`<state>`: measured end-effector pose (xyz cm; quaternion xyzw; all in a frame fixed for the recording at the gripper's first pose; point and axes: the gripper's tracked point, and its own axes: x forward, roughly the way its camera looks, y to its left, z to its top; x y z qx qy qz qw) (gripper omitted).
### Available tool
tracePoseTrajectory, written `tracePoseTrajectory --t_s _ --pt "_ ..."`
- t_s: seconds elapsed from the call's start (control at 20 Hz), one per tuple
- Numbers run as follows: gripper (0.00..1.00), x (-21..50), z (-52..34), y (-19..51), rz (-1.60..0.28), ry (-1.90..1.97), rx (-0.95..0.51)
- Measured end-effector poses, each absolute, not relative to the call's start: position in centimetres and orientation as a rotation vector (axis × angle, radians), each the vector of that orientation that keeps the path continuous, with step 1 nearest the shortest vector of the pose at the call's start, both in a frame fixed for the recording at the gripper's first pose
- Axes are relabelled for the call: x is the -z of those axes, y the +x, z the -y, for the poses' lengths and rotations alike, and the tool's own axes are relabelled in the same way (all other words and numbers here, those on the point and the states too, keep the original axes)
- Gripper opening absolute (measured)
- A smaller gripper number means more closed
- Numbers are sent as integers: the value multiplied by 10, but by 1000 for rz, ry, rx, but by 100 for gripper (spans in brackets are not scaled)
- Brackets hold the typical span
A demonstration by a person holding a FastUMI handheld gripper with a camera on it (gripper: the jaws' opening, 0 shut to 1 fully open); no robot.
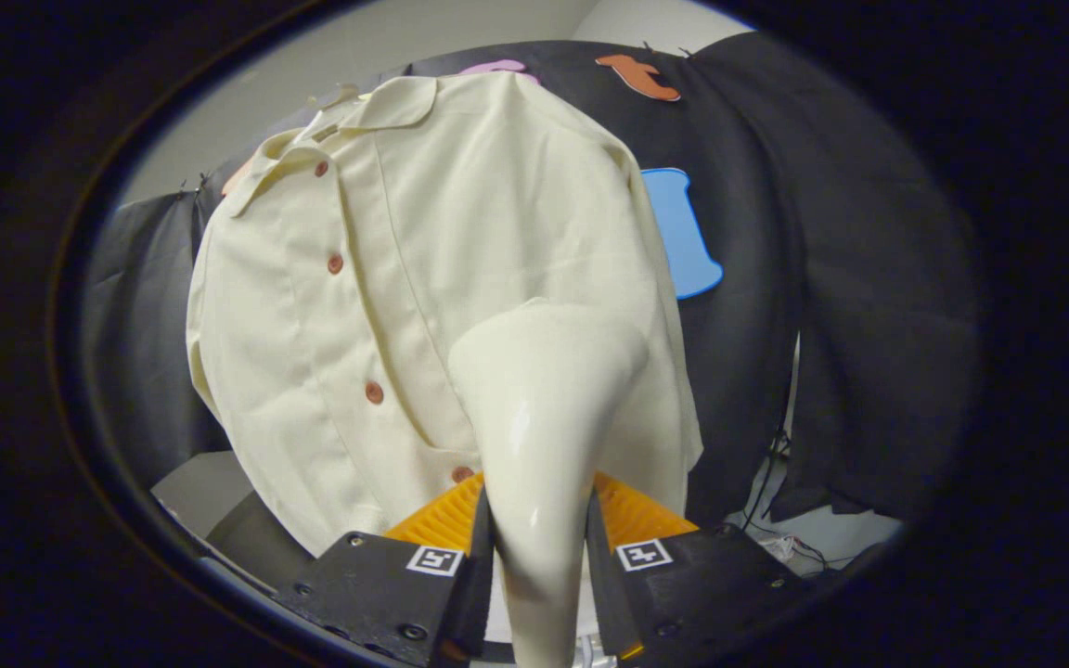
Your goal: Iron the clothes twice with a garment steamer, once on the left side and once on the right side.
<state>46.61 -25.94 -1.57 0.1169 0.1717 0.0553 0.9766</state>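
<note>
1. Against the booth's black cloth wall (776, 278) hangs the largest thing here, a cream button-front shirt (386, 278). It is spread flat and facing the gripper, collar at the top, so that its whole front is open to the steamer. The hanger or hook that carries it is too unclear to make out.

2. Just ahead of the fingers rises the garment steamer (544, 417), a glossy cream body that widens from a narrow handle to a broad head. The head sits over the lower part of the shirt, to one side of the button row. Its face is turned away toward the fabric; whether it touches the cloth cannot be told. Judging by this, one pass on that side of the placket is under way.

3. The gripper (539, 566) pinches the steamer's handle, one finger pressed on each side. The narrow neck gives a firm hold and leaves the head free.

4. The shirt's brown buttons (374, 392) run down the placket, a handy line dividing the left pass from the right.

5. No brand or readable writing shows on shirt or steamer. Each finger carries only a small square coded marker (434, 559), no text.
</note>
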Motion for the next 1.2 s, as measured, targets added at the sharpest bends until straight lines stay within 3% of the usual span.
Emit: tracePoseTrajectory --t_s 1.2 --pt "46 182 286 397 -470 261 -97"
